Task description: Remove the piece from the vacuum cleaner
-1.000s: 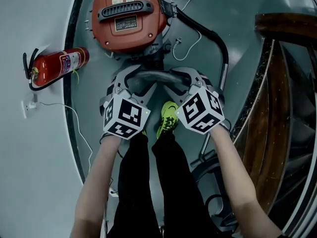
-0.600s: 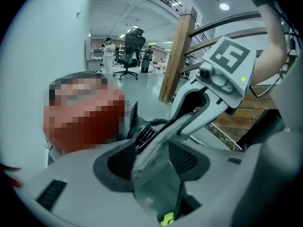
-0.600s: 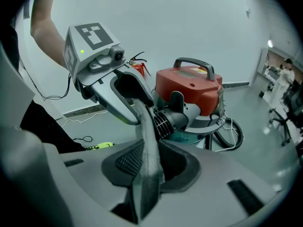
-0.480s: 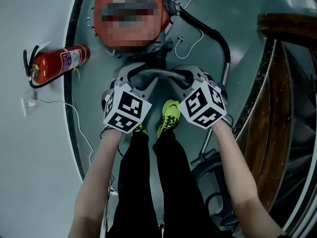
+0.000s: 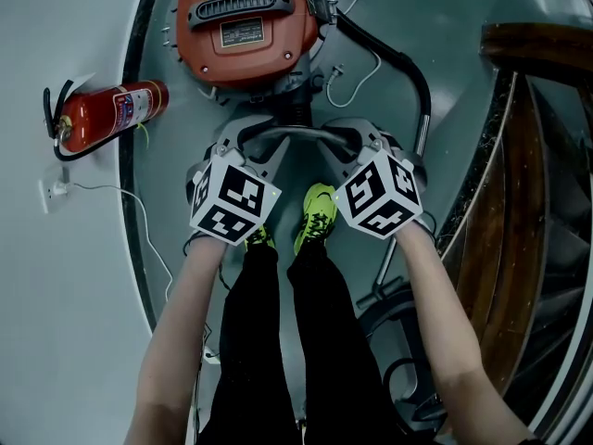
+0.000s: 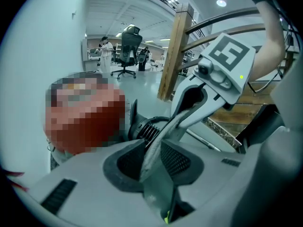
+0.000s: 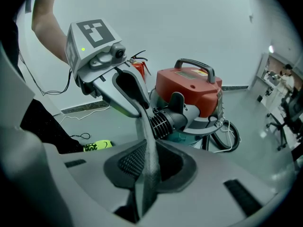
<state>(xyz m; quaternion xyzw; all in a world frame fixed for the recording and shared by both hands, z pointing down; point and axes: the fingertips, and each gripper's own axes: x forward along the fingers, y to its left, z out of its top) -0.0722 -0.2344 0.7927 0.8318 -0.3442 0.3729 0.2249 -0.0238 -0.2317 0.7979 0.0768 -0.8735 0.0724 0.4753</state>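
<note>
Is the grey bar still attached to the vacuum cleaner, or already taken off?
Still attached, it seems: in the head view the grey bar meets the black ribbed neck of the vacuum cleaner.

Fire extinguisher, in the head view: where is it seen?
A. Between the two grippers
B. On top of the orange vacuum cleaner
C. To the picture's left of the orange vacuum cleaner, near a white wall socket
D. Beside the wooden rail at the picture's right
C: the red fire extinguisher shows left of the orange vacuum cleaner, with the white wall socket just below it in the picture.
</note>
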